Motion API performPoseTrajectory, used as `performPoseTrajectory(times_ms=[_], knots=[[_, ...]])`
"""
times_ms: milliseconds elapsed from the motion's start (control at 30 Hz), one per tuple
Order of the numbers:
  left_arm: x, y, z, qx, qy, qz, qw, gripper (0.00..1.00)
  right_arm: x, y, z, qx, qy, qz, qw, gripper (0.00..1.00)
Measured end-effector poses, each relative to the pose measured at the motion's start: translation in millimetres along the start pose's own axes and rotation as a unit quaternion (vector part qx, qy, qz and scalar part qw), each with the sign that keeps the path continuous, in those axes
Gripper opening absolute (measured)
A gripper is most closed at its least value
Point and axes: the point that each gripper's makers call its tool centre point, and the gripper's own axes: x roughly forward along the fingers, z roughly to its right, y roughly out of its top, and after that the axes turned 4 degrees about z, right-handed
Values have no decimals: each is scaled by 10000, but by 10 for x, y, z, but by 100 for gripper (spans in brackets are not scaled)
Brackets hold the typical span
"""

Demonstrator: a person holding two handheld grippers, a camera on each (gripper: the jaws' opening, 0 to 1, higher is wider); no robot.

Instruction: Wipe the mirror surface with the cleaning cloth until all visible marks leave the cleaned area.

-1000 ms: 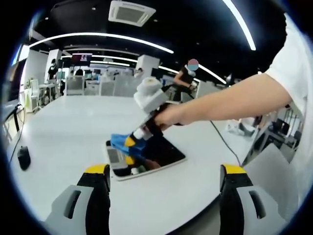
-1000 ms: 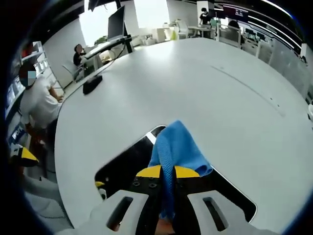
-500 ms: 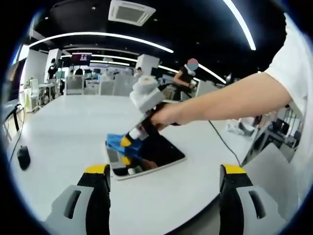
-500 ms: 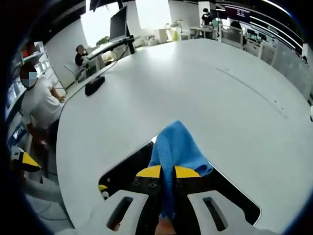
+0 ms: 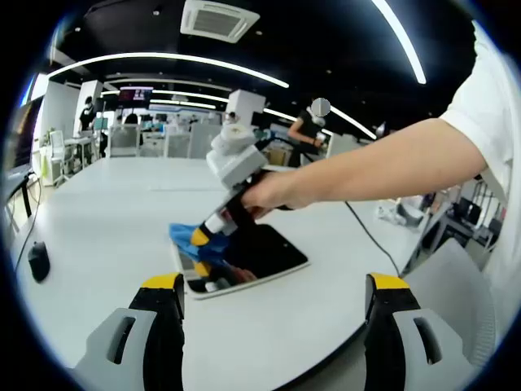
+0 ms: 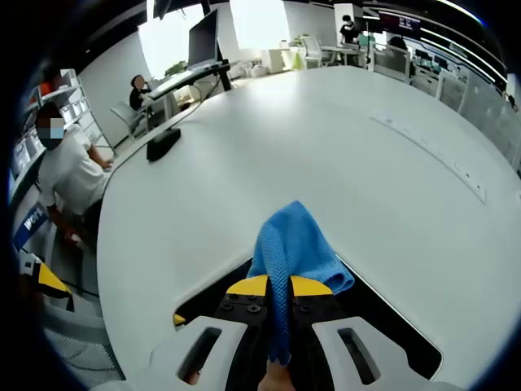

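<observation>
While the left gripper hangs low over the near edge of the broad white table, its two grey, yellow-tipped jaws stand wide apart with nothing between them. Far to the left in the left gripper view, a small dark mouse-shaped object lies on the tabletop. Further right, near the middle of the table, the flat rectangular mirror with a dark reflective face and pale rim lies flat. At its left end the right gripper, held in a person's hand, angles down so that the blue textured cleaning cloth it carries presses on the mirror's left edge, partly overhanging onto the table. Reflections of the yellow tips show in the glass below. A bare forearm reaches in from the right, ending in a white sleeve.

In the right gripper view, a yellow tip of the left gripper peeks in at the far left, and a seated person in a white shirt is behind it. A dark oblong object rests on the table further back. At centre, the right gripper has its jaws closed on the cleaning cloth, which bunches up ahead of the yellow tips, over the far edge of the mirror.
</observation>
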Motion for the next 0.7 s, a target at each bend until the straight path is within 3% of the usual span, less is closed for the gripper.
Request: performPoseTrajectory(times_ms=[700], knots=[[-6,1,7,-31,-14,14,10000,92,43,31,-36,-23,11,21,10000,3]])
